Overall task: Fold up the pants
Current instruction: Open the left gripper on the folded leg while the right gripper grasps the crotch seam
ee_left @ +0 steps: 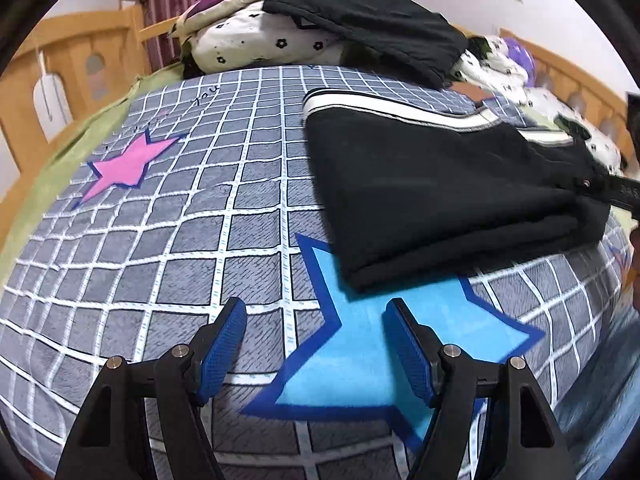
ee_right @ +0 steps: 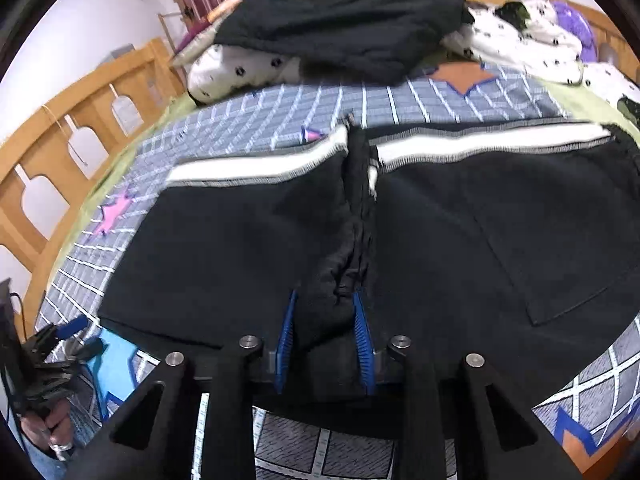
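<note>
On the bed, folded black pants; right gripper jaws clench pants, left gripper jaws released.

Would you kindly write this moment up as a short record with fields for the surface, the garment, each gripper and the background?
surface: checked grey blanket with star patches
garment: black pants, white-striped waistband, partly folded
right gripper: closed on a bunched fold of the pants
left gripper: open, holding nothing, above the blue star
background: another dark garment on floral bedding
</note>
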Action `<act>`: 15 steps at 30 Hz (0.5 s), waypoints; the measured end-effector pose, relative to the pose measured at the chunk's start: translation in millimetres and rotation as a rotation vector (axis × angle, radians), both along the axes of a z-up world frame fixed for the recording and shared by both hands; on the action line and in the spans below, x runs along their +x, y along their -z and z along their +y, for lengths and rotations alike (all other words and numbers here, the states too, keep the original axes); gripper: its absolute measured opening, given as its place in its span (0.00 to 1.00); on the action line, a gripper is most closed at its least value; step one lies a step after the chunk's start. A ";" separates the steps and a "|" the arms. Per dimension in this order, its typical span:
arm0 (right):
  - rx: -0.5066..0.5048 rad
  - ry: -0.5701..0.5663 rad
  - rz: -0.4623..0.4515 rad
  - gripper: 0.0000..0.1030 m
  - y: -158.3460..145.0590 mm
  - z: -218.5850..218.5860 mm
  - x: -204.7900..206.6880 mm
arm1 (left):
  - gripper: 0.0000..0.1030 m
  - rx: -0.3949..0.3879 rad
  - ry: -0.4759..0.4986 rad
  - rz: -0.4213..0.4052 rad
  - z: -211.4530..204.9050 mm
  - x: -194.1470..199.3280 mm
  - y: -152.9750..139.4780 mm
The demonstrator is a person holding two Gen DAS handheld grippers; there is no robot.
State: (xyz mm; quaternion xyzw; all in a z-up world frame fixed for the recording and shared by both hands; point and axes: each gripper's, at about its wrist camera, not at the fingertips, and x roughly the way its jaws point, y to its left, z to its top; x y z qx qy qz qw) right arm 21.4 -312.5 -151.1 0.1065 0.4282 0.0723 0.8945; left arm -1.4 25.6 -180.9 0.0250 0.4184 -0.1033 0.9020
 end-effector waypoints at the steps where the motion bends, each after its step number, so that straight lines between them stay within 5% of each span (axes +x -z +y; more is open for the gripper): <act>1: 0.006 0.000 -0.012 0.26 -3.1 -1.1 -1.7 | 0.68 -0.035 -0.010 0.009 3.6 2.8 -0.2; 3: 0.007 0.001 -0.024 0.26 -5.8 -1.8 -4.3 | 0.68 -0.091 -0.029 0.013 7.5 8.4 -1.9; 15: 0.032 -0.016 -0.071 0.25 -12.5 -1.8 -10.1 | 0.68 -0.074 0.008 0.015 -15.5 22.5 1.8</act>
